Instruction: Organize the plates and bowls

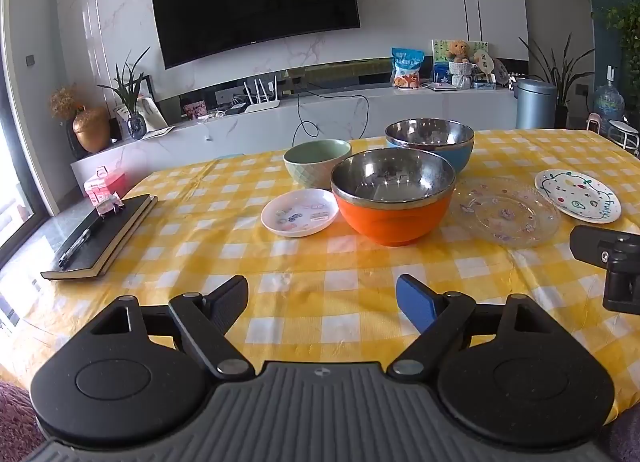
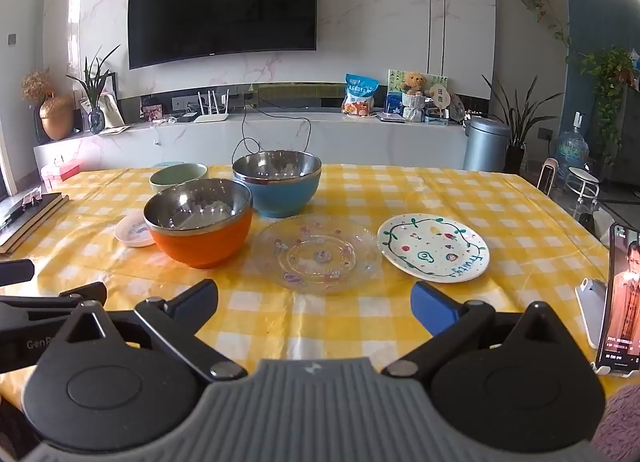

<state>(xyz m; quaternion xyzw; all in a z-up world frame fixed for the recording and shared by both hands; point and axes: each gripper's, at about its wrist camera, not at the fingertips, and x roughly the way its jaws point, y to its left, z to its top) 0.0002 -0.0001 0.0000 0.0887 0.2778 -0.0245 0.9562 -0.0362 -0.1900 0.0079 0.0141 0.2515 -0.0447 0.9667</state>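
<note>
On the yellow checked tablecloth stand an orange steel-lined bowl, a blue steel-lined bowl behind it and a green bowl at the back left. A small white dish lies left of the orange bowl. A clear glass plate and a white painted plate lie to its right. My left gripper and right gripper are open and empty, near the front edge.
A black notebook with a pen lies at the table's left edge. A phone on a stand plays video at the right edge. A TV wall and a white cabinet stand beyond the table.
</note>
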